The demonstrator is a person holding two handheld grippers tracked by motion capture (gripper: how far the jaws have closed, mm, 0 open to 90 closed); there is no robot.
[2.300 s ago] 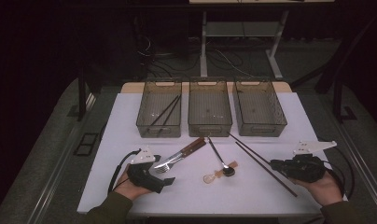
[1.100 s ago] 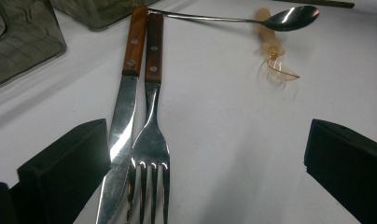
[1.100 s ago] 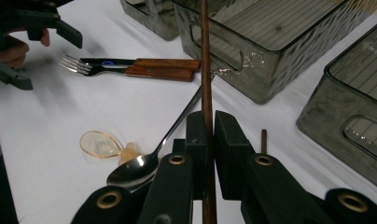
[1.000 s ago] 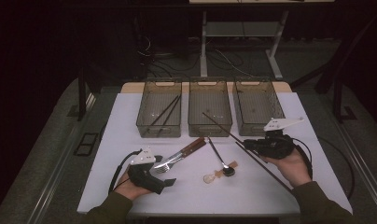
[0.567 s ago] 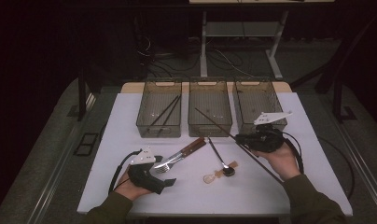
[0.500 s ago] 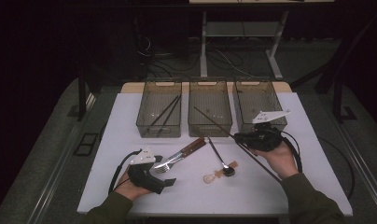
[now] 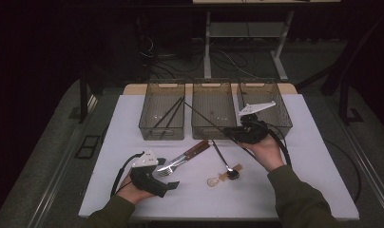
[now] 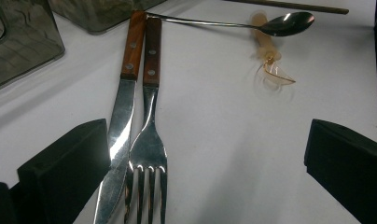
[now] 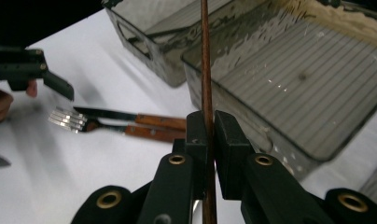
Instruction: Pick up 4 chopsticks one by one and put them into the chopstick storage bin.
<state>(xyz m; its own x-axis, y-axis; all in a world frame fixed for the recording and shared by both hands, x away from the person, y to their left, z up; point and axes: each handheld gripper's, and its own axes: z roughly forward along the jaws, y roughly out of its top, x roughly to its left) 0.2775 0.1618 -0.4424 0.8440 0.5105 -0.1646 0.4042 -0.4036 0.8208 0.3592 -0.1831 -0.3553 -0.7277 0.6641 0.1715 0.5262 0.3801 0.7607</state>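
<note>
Dark room around a table (image 7: 318, 190) under a white cover, desk legs and floor cables behind it.

Three smoky clear bins stand in a row along the far edge. Left bin (image 7: 152, 130) has a pair of dark chopsticks (image 7: 168, 114) lying diagonally inside. Middle bin (image 7: 199, 128) and right bin (image 7: 280, 116): contents can't be read from the high view.

Right gripper (image 9: 211, 140) is held up at the near edge of the middle and right bins, grey plate on top and cable trailing toward the person's sleeve. Its jaws are pressed together on a single brown chopstick (image 9: 205, 60), pinched partway along its length. In the high view the stick runs up and left from the gripper, its far end over the middle bin near the left bin's corner. A short length sticks out behind the gripper, down and right.

Left gripper (image 8: 210, 154) sits low at the near left of the table, resting on the cover in the person's hand. Jaws spread wide, nothing clamped. A knife (image 8: 119, 121) and fork (image 8: 149, 140) with wooden handles lie side by side, touching; the knife tip and fork tines lie between the open jaws, near one jaw.

Metal spoon (image 8: 270, 25) lies mid-table, bowl toward the person, just beyond the knife and fork handles. Small clear amber plastic spoon (image 8: 270, 65) lies touching the metal spoon's bowl.
</note>
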